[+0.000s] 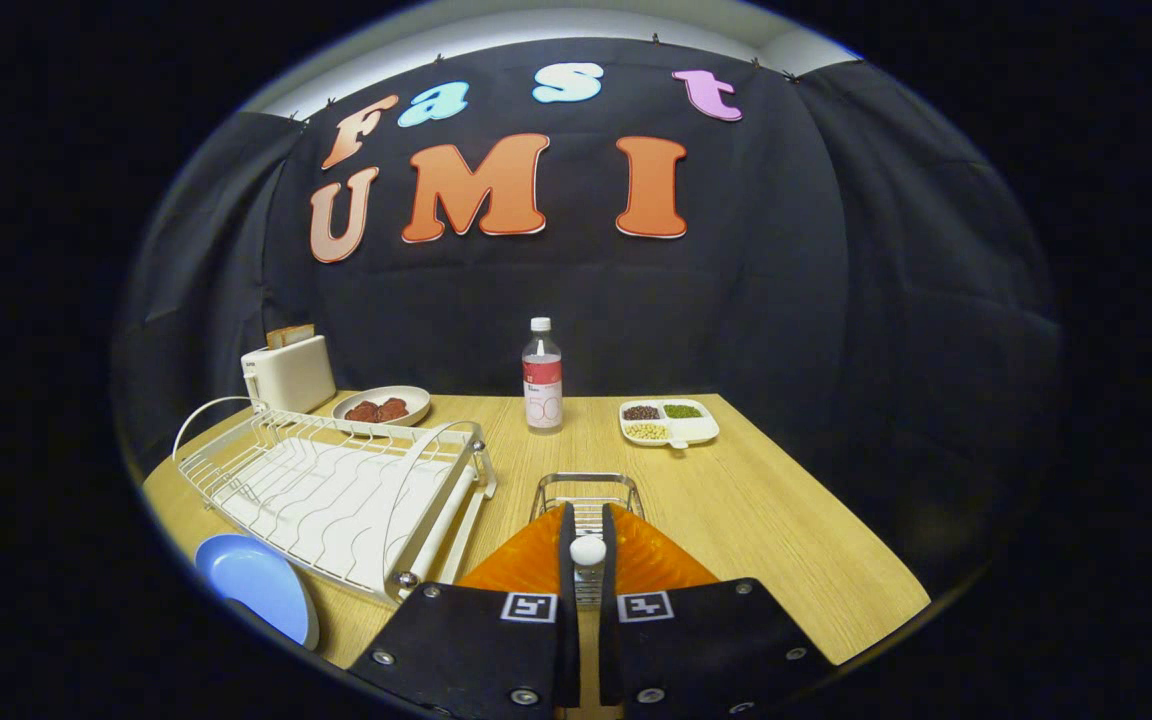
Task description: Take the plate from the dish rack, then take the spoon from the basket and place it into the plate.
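My gripper [588, 555] pinches the white spoon [588, 550] handle above the wire basket [587, 492]. Left of the basket: empty dish rack [336, 490], then blue plate [258, 583] on the table [766, 510].

A toaster [288, 373], bowl of patties [382, 405], water bottle [542, 376] and divided bean tray [669, 422] line the wooden tabletop's [766, 510] far edge

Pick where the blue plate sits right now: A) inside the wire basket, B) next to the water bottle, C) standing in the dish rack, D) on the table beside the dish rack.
D: the blue plate lies on the wooden table, beside the empty dish rack, while the gripper is closed on the spoon handle over the wire basket.
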`<state>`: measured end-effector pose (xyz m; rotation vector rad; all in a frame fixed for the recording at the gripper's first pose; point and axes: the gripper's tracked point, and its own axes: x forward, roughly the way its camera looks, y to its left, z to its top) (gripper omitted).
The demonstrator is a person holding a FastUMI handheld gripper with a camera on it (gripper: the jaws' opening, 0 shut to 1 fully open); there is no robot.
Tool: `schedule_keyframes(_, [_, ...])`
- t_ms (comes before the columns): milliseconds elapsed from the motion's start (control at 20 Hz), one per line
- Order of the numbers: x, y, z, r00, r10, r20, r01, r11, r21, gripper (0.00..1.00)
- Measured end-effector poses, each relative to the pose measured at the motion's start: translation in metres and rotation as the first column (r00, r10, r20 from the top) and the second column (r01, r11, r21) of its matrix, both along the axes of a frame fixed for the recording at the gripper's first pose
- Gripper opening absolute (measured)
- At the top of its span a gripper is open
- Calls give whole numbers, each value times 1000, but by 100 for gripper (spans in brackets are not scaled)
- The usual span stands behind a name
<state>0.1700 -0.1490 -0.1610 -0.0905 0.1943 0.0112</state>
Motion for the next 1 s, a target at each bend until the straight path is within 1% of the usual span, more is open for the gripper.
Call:
schedule_keyframes(100, [-1, -1, 10, 1000, -6, 11, 6, 1000, -9, 8])
schedule_keyframes(300, [-17, 3, 45, 998, -23, 60, 23, 1000, 6, 8])
schedule_keyframes(450, [-38, 11, 72, 994, -31, 102, 31, 1000, -1, 8])
schedule_keyframes(550, [-54, 18, 81, 993, -49, 108, 48, 999, 11, 8])
schedule_keyframes(800, [-102, 46, 109, 988, -79, 136, 80, 997, -5, 8])
schedule_keyframes(1000, [-133, 87, 121, 987, -58, 152, 59, 998, 2, 8])
